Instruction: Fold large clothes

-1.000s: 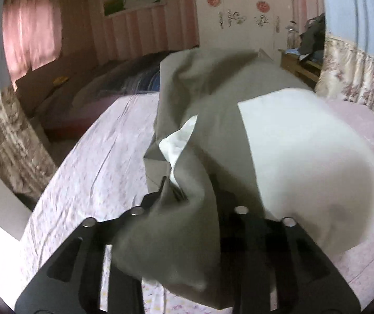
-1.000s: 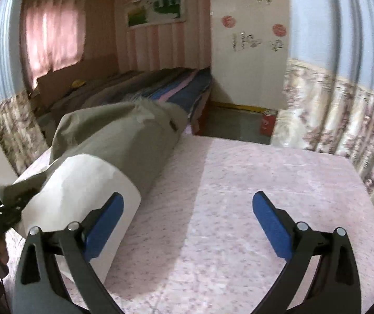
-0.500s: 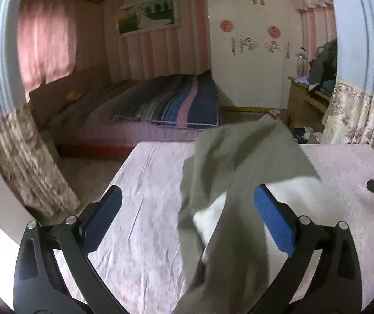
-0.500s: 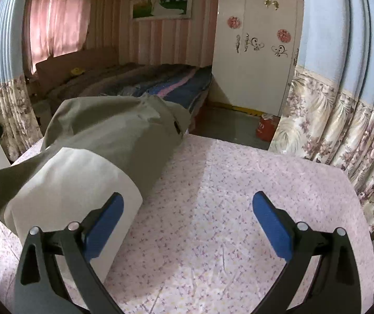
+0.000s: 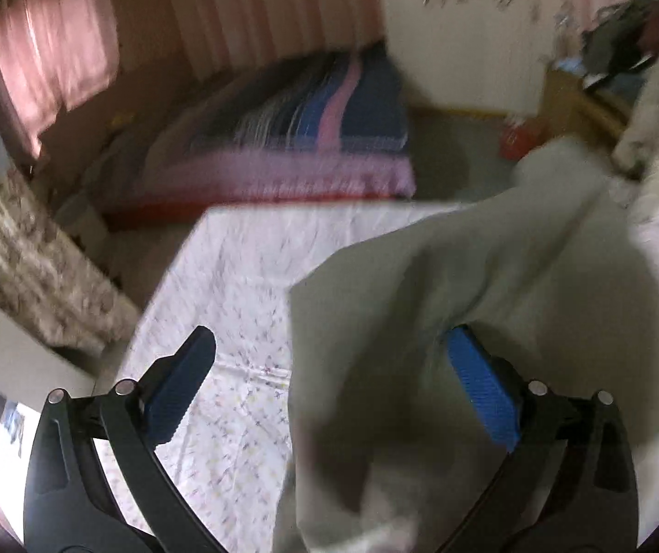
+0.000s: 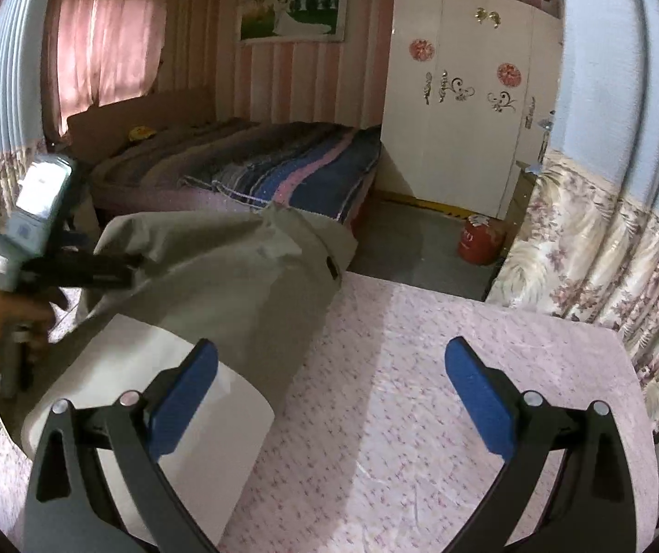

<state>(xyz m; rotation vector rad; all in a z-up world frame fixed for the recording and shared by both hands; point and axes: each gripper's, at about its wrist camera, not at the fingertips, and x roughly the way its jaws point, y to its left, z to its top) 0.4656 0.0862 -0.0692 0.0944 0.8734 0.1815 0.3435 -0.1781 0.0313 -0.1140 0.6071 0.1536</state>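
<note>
Both tongs stand released, blue ribbed pads spread wide: the left gripper (image 5: pixel 329 368) hovers over the olive garment (image 5: pixel 444 304), the right gripper (image 6: pixel 331 373) beside it. The soft, matte cloth lies rumpled on the pink floral-print table cover (image 6: pixel 421 396), its smooth white lining (image 6: pixel 154 396) showing.

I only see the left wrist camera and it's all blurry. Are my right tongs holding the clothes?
Observer: No, the right tongs are open and empty, over the pink table.
Child: So where did the clothes go?
Observer: The olive garment lies on the table to the left of those tongs, with its white lining showing at the near end.
</note>
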